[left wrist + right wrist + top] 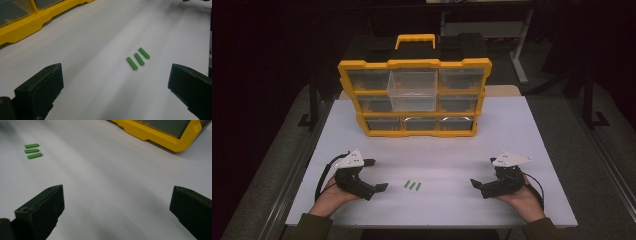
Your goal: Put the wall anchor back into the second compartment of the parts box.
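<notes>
Three small green sticks (413, 186) lie side by side on the white table (522, 130), near its front edge and midway between my hands. My left gripper (376, 175) stands open just left of them, jaws wide and empty. In the left gripper view the sticks (138, 58) lie ahead, a little right of centre, beyond the open left gripper (115, 92). My right gripper (483, 172) is open on the right side, farther from the sticks. The right gripper view has the sticks (32, 150) at upper left, past the open right gripper (116, 212).
A yellow drawer organizer (414, 62) stands upright at the back of the table, with a carry handle on top. Its clear upper-middle drawer (412, 90) is pulled out toward me. The organizer's base (22, 27) shows at upper left in the left gripper view, and its corner (160, 135) in the right gripper view.
</notes>
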Motion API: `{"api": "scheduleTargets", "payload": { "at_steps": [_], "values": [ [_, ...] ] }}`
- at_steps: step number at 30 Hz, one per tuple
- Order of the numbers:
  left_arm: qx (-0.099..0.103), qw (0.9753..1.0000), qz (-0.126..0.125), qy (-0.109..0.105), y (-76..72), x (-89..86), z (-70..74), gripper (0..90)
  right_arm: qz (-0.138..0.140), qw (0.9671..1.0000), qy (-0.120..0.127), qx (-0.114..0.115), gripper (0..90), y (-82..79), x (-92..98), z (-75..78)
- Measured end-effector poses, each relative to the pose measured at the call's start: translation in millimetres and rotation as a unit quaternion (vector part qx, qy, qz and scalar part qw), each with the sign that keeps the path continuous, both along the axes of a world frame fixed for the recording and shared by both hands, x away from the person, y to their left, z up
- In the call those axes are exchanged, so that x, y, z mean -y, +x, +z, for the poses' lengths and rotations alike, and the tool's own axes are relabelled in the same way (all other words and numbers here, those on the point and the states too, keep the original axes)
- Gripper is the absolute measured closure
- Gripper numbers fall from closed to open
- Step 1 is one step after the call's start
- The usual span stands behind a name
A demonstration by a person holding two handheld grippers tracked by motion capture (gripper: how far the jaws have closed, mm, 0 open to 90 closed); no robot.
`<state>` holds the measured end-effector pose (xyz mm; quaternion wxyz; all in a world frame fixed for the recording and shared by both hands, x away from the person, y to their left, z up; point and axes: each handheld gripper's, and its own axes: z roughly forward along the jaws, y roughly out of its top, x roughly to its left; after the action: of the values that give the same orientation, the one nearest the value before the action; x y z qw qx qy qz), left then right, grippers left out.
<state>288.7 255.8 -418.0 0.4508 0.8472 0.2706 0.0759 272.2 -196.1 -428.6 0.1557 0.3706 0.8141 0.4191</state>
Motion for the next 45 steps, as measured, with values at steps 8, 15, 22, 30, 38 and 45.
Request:
{"api": "scheduleTargets", "payload": {
  "at_steps": [8, 15, 22, 30, 38, 45],
  "values": [
    [-0.003, 1.0, 0.003, 0.004, 0.2, 4.0, 0.9, 0.0, 0.002, 1.0, 0.005, 0.002, 0.0, -0.1, 0.6, 1.1],
    [-0.003, 0.9999, -0.003, 0.013, 2.5, 14.6, 4.4, 0.0, 0.003, 1.0, 0.007, 0.002, 0.0, 0.1, 0.3, 1.8],
    [-0.01, 0.9997, -0.012, 0.019, 6.5, 27.3, 4.5, 0.0, 0.003, 1.0, 0.006, 0.002, 0.0, 0.7, -0.6, 0.9],
    [-0.019, 0.9993, -0.016, 0.026, 13.5, 42.9, 6.7, 0.0, 0.003, 1.0, 0.006, 0.002, 0.0, 0.4, -0.2, 1.4],
    [-0.03, 0.9983, -0.023, 0.045, 18.8, 59.2, 0.1, 5.8, 0.004, 1.0, 0.007, 0.002, 0.0, 1.1, -0.3, 0.9],
    [-0.053, 0.9966, -0.021, 0.059, 21.9, 72.0, -5.1, 17.1, 0.004, 1.0, 0.007, 0.003, 0.0, 1.1, -0.4, 0.8]
  ]
}}
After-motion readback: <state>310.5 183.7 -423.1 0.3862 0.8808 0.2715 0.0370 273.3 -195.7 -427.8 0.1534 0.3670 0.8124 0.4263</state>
